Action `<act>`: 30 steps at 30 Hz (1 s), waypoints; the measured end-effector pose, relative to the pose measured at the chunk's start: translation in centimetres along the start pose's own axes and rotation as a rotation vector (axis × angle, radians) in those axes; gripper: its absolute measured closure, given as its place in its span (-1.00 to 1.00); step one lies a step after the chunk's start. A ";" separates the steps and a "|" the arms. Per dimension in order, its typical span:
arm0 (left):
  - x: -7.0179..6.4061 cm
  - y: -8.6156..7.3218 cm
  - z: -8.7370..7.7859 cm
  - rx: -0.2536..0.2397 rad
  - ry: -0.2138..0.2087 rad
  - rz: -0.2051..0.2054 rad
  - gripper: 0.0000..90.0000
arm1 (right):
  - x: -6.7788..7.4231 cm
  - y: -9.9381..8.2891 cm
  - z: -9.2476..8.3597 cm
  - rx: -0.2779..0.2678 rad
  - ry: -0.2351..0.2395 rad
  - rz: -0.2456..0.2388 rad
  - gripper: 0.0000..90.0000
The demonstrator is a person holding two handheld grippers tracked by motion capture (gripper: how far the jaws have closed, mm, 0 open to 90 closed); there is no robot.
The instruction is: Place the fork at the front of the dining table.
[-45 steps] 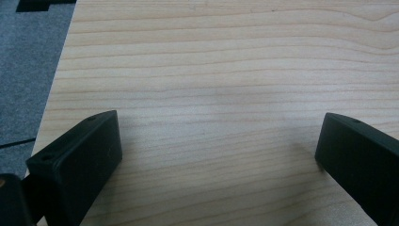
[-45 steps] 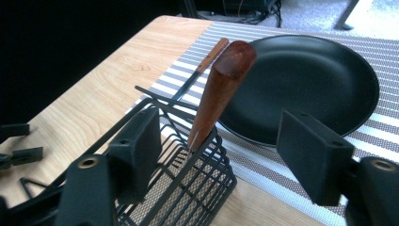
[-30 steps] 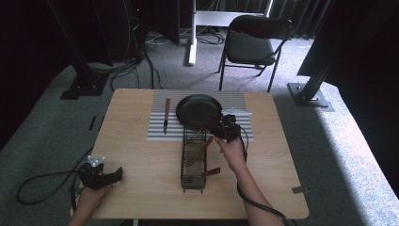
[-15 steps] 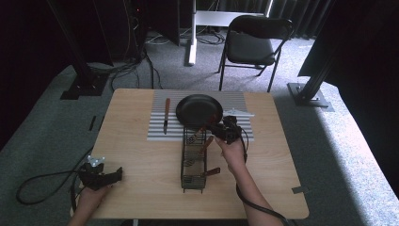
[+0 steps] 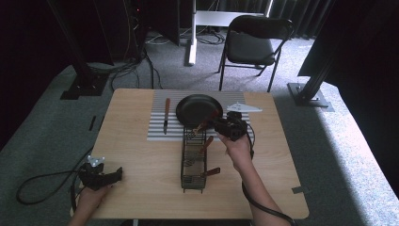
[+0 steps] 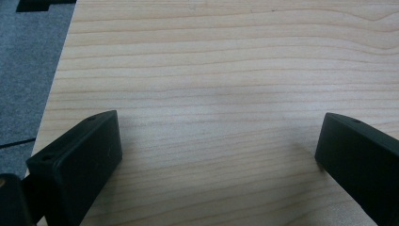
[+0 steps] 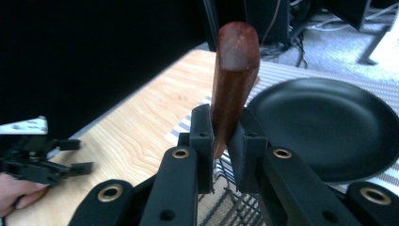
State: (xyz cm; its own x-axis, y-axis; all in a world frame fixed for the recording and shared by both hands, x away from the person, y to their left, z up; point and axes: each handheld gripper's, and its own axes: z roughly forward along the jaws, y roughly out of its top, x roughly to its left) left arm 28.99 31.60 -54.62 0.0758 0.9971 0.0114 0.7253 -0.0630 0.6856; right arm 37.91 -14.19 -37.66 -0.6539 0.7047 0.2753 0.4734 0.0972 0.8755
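At the far end of a black wire basket (image 5: 194, 162), my right gripper (image 5: 215, 125) is shut on the brown wooden handle of a utensil (image 5: 203, 126). In the right gripper view the handle (image 7: 234, 80) stands up between the two pads of that gripper (image 7: 225, 129); its lower end is hidden behind the jaws. A black pan (image 5: 197, 109) lies just beyond on a striped mat (image 5: 157, 129). My left gripper (image 5: 112, 175) rests at the table's front left corner, its jaws wide open over bare wood (image 6: 216, 150).
A wooden-handled knife (image 5: 165, 115) lies on the mat left of the pan. Two more wooden handles (image 5: 206, 143) (image 5: 211, 172) stick out of the basket. A folding chair (image 5: 254, 44) stands behind the table. The pan (image 7: 324, 122) sits close behind the held handle.
The right gripper has risen a little with the wooden-handled utensil in its jaws, lifting it at the basket's far end. The left gripper has stayed where it was.
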 end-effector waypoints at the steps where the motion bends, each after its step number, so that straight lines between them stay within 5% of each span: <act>1: 0.0 0.0 0.0 0.000 0.000 0.000 -0.98 | 0.1 0.4 -0.7 -0.008 0.006 -0.004 0.80; 14: 0.0 0.0 0.0 0.002 -0.001 0.000 -0.98 | -0.4 2.5 -5.5 -0.096 -0.011 0.005 0.80; 22: 0.0 0.0 0.0 0.002 -0.001 0.000 -0.98 | -2.4 2.5 -7.5 -0.137 -0.095 0.025 0.80; 30: 0.0 0.0 0.0 -0.001 0.000 0.000 -0.98 | -5.1 1.1 -7.1 -0.084 -0.224 0.029 0.80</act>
State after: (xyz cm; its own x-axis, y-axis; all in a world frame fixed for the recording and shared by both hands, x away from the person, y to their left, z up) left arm 28.99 31.59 -54.63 0.0754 0.9971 0.0112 0.7248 -0.0626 0.6861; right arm 37.58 -22.62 -35.32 -0.4890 0.8456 0.2141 0.4332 0.0224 0.9010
